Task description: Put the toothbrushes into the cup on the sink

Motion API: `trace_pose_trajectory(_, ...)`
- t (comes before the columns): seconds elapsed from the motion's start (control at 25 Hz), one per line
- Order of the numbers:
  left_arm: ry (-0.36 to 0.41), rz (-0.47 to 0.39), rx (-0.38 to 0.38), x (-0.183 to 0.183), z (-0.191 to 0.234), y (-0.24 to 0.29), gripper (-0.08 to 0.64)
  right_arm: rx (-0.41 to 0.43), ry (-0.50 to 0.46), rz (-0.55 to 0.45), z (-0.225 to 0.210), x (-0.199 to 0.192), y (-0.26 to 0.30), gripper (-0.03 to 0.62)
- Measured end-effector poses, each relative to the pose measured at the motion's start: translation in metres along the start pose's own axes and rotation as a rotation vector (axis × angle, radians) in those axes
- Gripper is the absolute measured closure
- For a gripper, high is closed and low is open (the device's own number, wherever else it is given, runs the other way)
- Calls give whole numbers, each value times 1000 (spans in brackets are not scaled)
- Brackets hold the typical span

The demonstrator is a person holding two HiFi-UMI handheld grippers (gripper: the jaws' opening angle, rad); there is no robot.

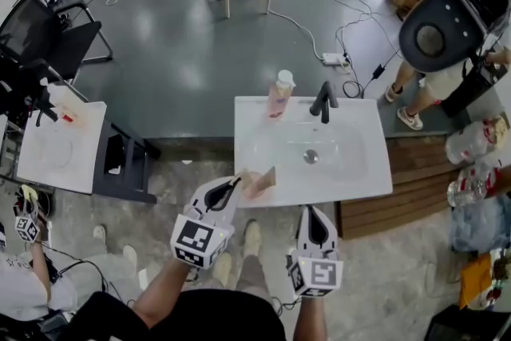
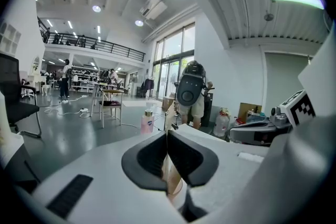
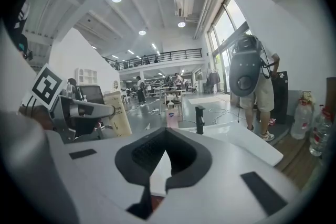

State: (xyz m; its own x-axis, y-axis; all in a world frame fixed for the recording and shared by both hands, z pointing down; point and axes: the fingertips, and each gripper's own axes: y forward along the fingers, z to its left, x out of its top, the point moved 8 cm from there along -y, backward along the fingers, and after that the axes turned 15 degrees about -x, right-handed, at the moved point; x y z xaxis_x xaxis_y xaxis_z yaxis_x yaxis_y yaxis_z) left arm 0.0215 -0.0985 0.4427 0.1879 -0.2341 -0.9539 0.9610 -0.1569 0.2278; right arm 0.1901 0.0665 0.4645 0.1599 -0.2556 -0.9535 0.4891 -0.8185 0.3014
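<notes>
Along the front-left edge of the sink (image 1: pixel 375 172), low in the head view, the left gripper (image 1: pixel 238 186) is clamped on a tan pack (image 1: pixel 263 181), probably the toothbrushes. The right gripper (image 1: pixel 310 212), lower centre, is closed on nothing. No cup shows; the next move calls for finding one.

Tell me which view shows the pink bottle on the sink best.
The head view: the pink bottle stands unobstructed at the sink's back edge, left of the faucet. In the left gripper view the bottle is small and distant beyond the jaws; in the right gripper view it is small too.
</notes>
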Motion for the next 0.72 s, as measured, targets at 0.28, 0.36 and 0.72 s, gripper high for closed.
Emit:
trace_pose_trajectory(0.28, -32, 28, 17, -17, 6, 14, 555, 17, 2, 30, -6, -12, 13, 594)
trace_pose_trajectory(0.36, -42, 38, 21, -23, 8, 18, 555, 22, 3, 36, -8, -16, 17, 594)
trace_pose_trajectory(0.72, -67, 65, 36, -41, 17, 33, 555, 41, 5, 77, -12, -30, 34, 594)
